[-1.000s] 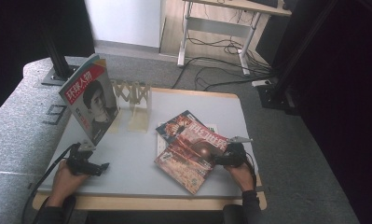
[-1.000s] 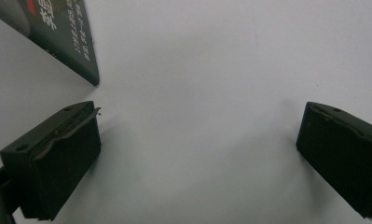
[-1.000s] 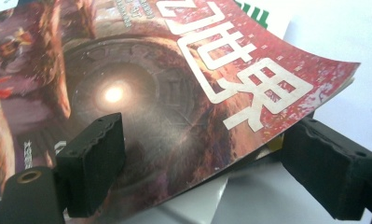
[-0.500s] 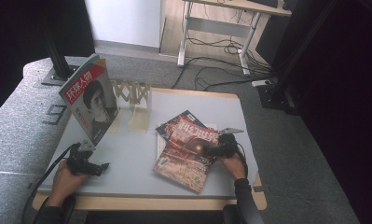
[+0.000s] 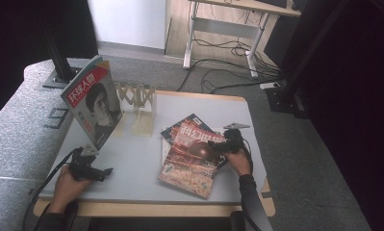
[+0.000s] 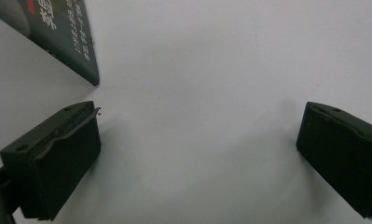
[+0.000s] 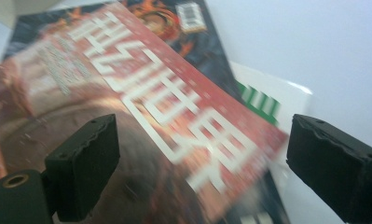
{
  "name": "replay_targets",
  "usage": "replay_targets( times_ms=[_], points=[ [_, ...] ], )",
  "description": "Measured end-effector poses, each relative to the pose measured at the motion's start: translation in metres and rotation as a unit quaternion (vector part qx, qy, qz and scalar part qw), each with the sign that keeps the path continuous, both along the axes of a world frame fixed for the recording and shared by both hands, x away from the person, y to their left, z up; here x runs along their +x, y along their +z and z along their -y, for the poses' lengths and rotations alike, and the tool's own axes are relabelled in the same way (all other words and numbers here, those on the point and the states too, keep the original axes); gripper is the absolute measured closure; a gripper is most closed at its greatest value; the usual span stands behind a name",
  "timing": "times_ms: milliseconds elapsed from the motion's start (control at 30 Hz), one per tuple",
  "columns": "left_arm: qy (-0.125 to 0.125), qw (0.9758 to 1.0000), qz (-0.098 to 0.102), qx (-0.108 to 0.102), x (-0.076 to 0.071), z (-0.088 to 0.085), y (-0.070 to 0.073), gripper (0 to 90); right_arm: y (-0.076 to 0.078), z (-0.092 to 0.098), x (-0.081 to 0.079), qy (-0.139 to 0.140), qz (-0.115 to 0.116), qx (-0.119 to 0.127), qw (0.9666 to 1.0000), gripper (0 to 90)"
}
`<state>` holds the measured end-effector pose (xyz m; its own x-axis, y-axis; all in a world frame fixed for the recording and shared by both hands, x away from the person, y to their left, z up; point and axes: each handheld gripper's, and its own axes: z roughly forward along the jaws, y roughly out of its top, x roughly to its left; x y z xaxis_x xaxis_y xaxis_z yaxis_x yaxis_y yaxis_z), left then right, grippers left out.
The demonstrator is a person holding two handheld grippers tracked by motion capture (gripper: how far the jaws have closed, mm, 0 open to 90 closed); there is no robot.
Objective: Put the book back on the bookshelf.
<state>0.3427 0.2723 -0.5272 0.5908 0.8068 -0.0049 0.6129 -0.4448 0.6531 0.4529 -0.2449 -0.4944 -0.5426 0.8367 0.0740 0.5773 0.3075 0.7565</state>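
On the pale grey bench (image 5: 132,159), near its right edge: a glossy red magazine with large white characters (image 5: 194,156), topmost on a loose pile over a dark-covered magazine (image 5: 185,123) and a white sheet with green print (image 7: 263,105). Right gripper (image 5: 226,144) poised over the red cover, fingers (image 7: 83,165) spread wide and just opened further, pressing nothing. Left gripper (image 5: 94,169) low over bare bench at front left, fingers (image 6: 62,154) spread, beside an upright portrait-cover magazine (image 5: 92,106) propped near a wooden rack (image 5: 137,98).

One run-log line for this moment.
right gripper: open, jaws just widened, over red magazine | left gripper: open, empty, on table | upright magazine: leaning at wooden rack
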Motion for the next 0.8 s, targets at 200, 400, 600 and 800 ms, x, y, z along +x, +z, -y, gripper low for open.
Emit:
replay_targets(
  times_ms=[200, 400, 600, 800],
  points=[
    [0.0, 1.0, 0.0, 0.0, 0.0, 0.0, 0.0, 0.0, -0.005, -0.032, 0.018, 0.039, -0.011, -0.001, 0.9992, 9.3],
    [0.0, 1.0, 0.001, 0.002, 0.0, 0.0, 0.0, 0.0, -0.007, -0.055, 0.032, 0.05, -0.015, -0.018, 0.9985, 5.3],
    [0.003, 1.0, 0.0, 0.004, 0.0, 0.002, 0.001, 0.0, -0.008, -0.064, 0.027, 0.078, -0.01, -0.011, 0.9969, 6.4],
    [-0.011, 0.9999, 0.0, 0.004, 0.0, 0.01, 0.003, 3.6, -0.007, -0.064, 0.024, 0.091, -0.007, -0.012, 0.9957, 10.2]
  ],
)
